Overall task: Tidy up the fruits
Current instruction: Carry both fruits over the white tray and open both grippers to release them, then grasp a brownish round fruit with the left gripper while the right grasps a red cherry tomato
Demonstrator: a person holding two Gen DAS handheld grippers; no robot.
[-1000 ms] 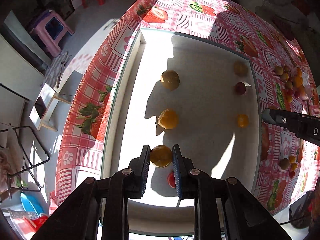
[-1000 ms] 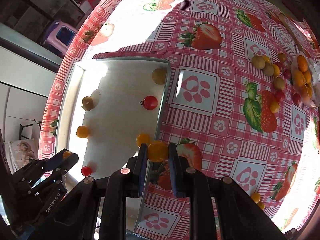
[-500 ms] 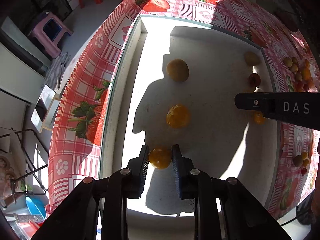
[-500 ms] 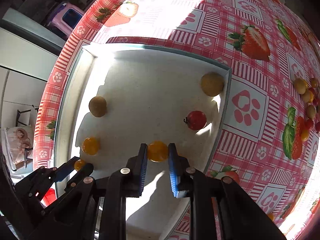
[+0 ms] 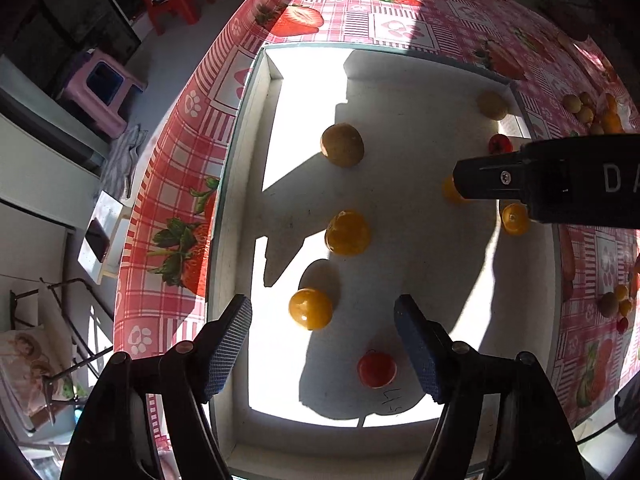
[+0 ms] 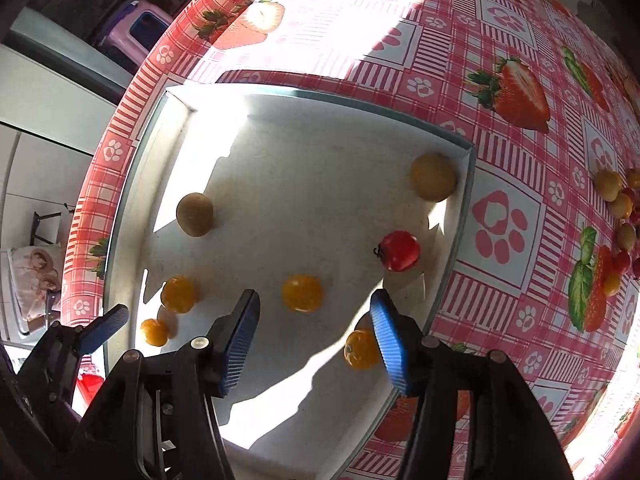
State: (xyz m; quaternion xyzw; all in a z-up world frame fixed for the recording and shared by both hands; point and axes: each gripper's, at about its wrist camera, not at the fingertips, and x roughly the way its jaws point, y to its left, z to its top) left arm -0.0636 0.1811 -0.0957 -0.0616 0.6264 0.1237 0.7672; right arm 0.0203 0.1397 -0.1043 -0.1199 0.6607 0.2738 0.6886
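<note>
Both of your grippers point down into a shallow white tray (image 5: pixel 256 92) on a strawberry-print tablecloth (image 6: pixel 500 208). Your left gripper (image 5: pixel 323 322) is released and its jaws are opening; an orange fruit (image 5: pixel 310 309) lies on the tray floor between its blue pads, touching neither. A red tomato (image 5: pixel 376 369) lies just below, nearer the right-hand pad. Your right gripper (image 6: pixel 315 334) is also released and opening, with a second orange fruit (image 6: pixel 301 293) lying free just ahead of its fingertips. More loose fruits (image 6: pixel 618 204) sit on the cloth, well off to its right.
</note>
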